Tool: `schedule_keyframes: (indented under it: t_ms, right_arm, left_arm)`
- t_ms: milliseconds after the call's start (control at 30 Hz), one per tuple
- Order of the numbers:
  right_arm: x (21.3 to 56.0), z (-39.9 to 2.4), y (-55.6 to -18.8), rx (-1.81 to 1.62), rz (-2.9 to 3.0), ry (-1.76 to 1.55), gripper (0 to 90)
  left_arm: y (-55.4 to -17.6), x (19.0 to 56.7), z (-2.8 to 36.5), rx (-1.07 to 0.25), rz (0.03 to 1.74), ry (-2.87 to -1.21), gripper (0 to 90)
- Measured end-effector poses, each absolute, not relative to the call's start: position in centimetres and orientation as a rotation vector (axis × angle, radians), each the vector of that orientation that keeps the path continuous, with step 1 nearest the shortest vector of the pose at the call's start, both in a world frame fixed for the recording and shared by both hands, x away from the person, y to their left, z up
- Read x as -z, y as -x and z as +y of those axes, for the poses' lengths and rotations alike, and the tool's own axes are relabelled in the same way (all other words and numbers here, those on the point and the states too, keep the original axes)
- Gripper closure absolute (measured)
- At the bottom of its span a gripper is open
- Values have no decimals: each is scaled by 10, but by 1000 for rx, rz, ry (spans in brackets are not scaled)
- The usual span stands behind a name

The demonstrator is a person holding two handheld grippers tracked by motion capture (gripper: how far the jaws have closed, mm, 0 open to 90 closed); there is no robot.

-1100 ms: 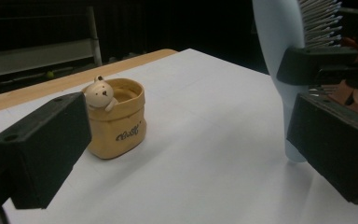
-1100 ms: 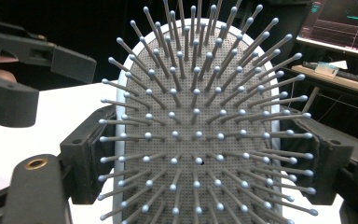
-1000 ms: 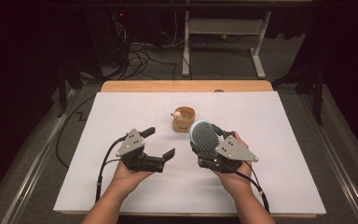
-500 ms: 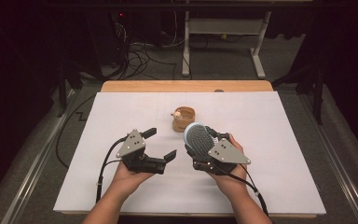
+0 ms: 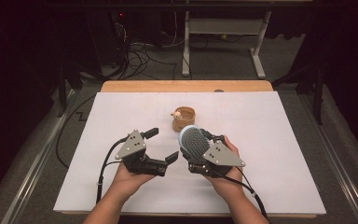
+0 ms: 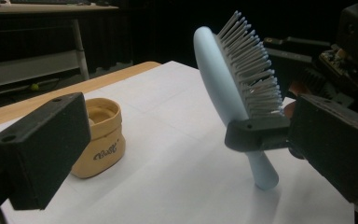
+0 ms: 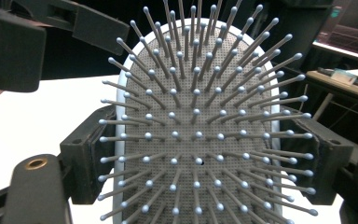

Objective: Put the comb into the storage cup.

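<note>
Right gripper point(image 5: 196, 148) clamped on the hairbrush point(image 5: 192, 142) at its sides, head upright, bristles facing the gripper camera, lifted off the surface point(image 5: 270, 140). Left gripper point(image 5: 162, 144) released, empty, just beside the brush.

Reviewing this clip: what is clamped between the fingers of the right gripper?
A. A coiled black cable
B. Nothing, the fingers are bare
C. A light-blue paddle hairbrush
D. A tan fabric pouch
C: in the right gripper view the hairbrush sits with its bristled head squeezed at both edges by the right gripper, while the tan pouch stands apart on the table.
</note>
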State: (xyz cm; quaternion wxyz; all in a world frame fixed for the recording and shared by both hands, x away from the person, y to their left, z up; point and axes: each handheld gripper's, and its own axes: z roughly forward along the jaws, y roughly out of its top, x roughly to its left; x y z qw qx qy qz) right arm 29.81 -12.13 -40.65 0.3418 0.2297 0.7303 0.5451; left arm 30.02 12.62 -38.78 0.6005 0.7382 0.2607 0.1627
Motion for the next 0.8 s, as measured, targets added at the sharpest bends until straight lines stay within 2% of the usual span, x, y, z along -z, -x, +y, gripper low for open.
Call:
schedule_keyframes:
  t_ms: [800]
  right_arm:
    - [412,-98,-289,-1444,1927,-540,206]
  left_arm:
    - [-297,383,120,-337,597,-1699,33]
